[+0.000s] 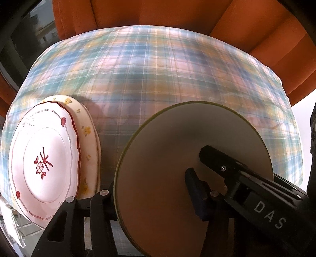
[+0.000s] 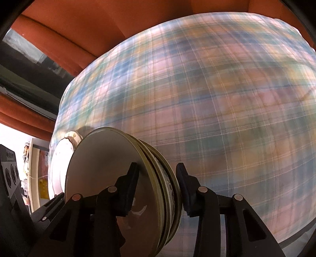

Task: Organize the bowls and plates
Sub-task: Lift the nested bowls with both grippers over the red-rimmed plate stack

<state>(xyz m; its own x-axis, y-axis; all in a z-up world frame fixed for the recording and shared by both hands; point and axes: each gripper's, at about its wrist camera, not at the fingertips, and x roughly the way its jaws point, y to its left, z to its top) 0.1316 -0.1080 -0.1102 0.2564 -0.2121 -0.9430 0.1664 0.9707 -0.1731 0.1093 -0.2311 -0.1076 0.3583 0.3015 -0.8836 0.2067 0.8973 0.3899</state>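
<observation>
- Nearest the left wrist lens is the left gripper, its 2 black fingers straddling the edge of a stack of olive-rimmed plates; one finger lies on the grey top face and the other sits just past the left rim.
- Whether the left gripper's pads actually press the plates cannot be told from this view.
- The right gripper comes onto the same stack from the other side, and its "DAS"-marked body shows across the grey face in the left wrist view.
- In the right wrist view the stack is seen edge-on, several plates thick, with a patterned rim among them.
- The right gripper's left finger lies against the top face, while the right finger stands just beside the underside with a thin gap visible, so it looks spread around the stack rather than clenched on it.
- To the left of that stack sits a white scalloped plate with red trim, resting on top of a cream plate with yellow flowers.
- Everything rests on or over a plaid tablecloth, blurred in both views.
- Orange upholstery borders the far side of the cloth.
</observation>
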